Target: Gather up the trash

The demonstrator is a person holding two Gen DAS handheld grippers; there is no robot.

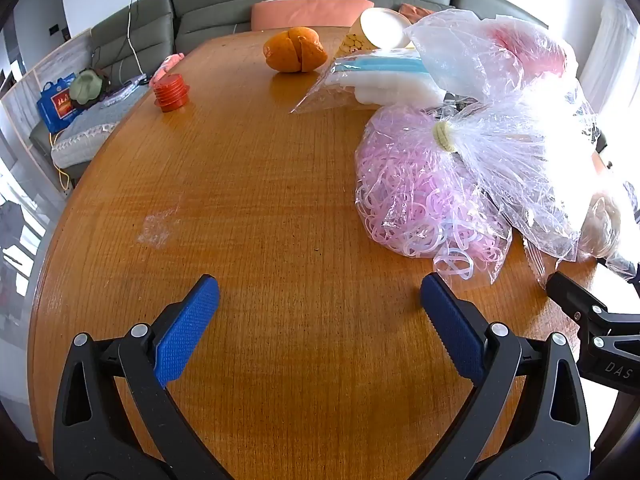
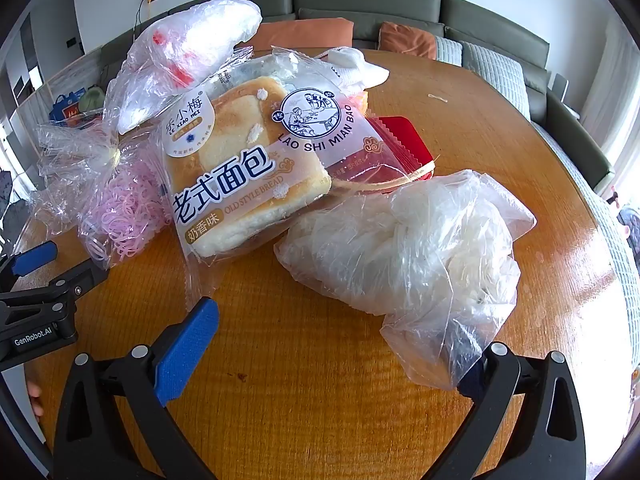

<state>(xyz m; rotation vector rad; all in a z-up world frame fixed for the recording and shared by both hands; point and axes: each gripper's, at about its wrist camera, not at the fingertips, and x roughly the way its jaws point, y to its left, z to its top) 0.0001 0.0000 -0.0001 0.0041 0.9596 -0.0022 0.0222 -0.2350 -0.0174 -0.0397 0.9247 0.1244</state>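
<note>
Table (image 1: 260,208): round, wooden, grained; carries a loose heap of bagged goods on one side, with bare wood in front of it.

Left hand-held gripper (image 1: 320,320): jaws spread wide, nothing between the blue pads, poised over bare wood. Judged to be waiting while the other side works.

Right hand-held gripper (image 2: 340,344): jaws likewise spread wide, gripping nothing; its right finger is partly hidden behind the edge of the crumpled bag, though contact cannot be told.

Crumpled clear plastic bag (image 2: 416,248): likely trash; wrinkled, translucent, stuffed with whitish film, lying nearest the right gripper, just beside the bread. Judged the easiest first pick, being soft and closest.

Packaged bread (image 2: 240,160): sealed wrapper, printed label, leaning on a red packet (image 2: 404,140).

Bag of pink loops (image 1: 420,200): clear, tied with a yellowish band.

Scrap of clear film (image 1: 156,226): flat on the wood, well apart from the heap; probable trash.

Orange (image 1: 296,50) and red cap (image 1: 171,92): far side, apart.
</note>
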